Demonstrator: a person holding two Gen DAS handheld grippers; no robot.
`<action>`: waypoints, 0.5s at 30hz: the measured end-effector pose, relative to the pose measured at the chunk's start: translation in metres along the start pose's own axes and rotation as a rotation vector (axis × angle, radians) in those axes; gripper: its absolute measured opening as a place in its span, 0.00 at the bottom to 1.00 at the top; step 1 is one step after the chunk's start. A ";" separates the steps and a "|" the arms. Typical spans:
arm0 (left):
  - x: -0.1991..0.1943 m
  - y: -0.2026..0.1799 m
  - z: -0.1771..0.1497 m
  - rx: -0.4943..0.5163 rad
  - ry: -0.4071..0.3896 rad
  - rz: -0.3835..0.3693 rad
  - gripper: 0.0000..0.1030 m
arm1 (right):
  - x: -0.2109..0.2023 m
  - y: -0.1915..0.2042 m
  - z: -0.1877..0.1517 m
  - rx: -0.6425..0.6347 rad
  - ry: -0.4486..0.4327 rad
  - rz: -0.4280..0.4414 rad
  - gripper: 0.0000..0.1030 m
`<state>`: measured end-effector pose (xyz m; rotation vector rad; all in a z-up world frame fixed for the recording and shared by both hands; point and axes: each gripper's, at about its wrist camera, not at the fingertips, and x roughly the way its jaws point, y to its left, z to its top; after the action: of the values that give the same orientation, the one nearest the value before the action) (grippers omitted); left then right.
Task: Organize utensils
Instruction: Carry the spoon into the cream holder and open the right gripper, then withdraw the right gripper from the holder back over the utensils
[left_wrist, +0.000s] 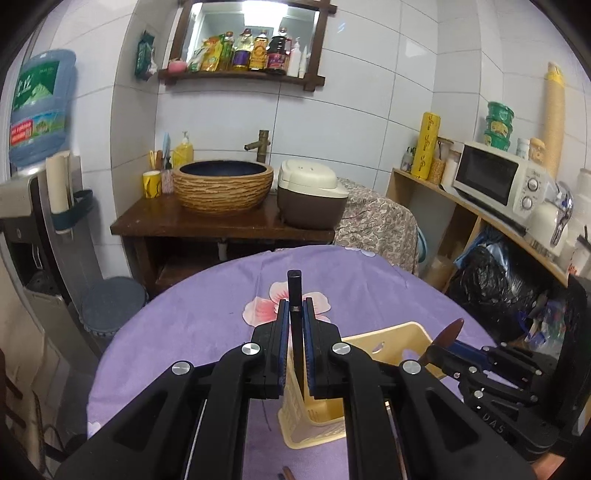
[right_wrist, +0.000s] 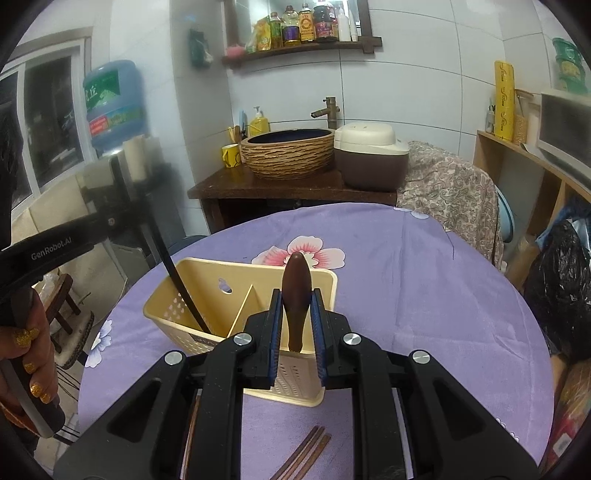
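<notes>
Right wrist: left gripper (left_wrist: 295, 306) clamps black utensil (right_wrist: 184, 295) into caddy (right_wrist: 207, 273); right gripper (right_wrist: 296, 299) clamps spoon (right_wrist: 296, 284)

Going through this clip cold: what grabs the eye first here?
Both grippers dominate. The left gripper clamps a black utensil whose lower end dips into the cream basket on the purple floral tablecloth. The right gripper clamps a brown wooden spoon above that basket; brown chopsticks lie nearer.

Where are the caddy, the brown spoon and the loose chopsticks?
caddy (right_wrist: 192, 280): right wrist view, inner back wall of the left compartment.
brown spoon (right_wrist: 296, 280): right wrist view, upper handle between the right gripper's fingers.
loose chopsticks (right_wrist: 306, 448): right wrist view, mid-shafts on the cloth.
</notes>
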<state>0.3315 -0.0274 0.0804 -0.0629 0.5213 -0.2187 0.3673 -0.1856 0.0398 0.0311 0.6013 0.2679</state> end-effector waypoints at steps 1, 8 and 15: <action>-0.001 -0.002 0.000 0.013 -0.001 0.004 0.08 | -0.001 0.000 -0.001 0.001 -0.005 -0.005 0.16; -0.016 -0.004 -0.002 0.018 -0.026 -0.016 0.43 | -0.025 -0.001 -0.008 0.015 -0.101 -0.036 0.73; -0.054 0.011 -0.044 -0.002 -0.049 0.005 0.87 | -0.066 -0.002 -0.042 0.026 -0.110 -0.063 0.90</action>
<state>0.2660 -0.0048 0.0671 -0.0684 0.4728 -0.2113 0.2923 -0.2067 0.0414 0.0517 0.4959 0.1959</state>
